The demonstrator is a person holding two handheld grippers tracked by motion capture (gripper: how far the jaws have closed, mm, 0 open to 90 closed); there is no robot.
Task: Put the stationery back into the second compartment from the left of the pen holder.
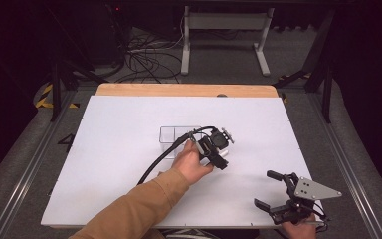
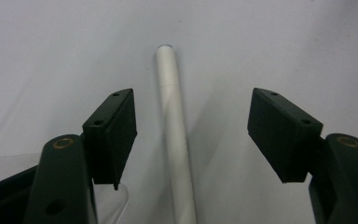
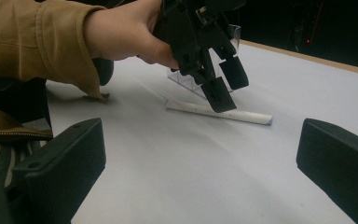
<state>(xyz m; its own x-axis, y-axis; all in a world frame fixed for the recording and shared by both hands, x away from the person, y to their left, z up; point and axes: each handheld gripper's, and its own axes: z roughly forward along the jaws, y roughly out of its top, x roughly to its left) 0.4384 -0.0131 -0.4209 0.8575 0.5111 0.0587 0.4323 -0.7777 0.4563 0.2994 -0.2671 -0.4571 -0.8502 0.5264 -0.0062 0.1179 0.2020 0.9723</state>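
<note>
Centring comes first: with our left tool (image 2: 193, 135) spread wide astride the slim white plastic tube (image 2: 176, 140) lying on the white worktop (image 1: 129, 164), we should lower squarely and close mid-length, while our right tool (image 3: 200, 172) waits apart.

Inventory, by count:

- Hand-held grippers: two. The left hand-held gripper (image 1: 218, 149) is near the middle of the surface; the right hand-held gripper (image 1: 268, 189) is at the near right edge. Each has two black jaws.
- Grey three-cornered plates: one (image 1: 316, 189), on the right hand-held gripper.
- White sticks: one (image 2: 175, 135), slim and round, lying flat.
- Clear shallow trays: one (image 1: 171, 134), rectangular.
- White surface sheets: one (image 1: 129, 149), on one wooden board (image 1: 179, 90) that shows along the far edge.
- Hands: two, the left hand (image 1: 191, 163) and the right hand (image 1: 298, 230).
- Tan sleeves: one (image 1: 139, 209), on the left arm.
- White frame stands on the floor beyond: one (image 1: 224, 35).
</note>
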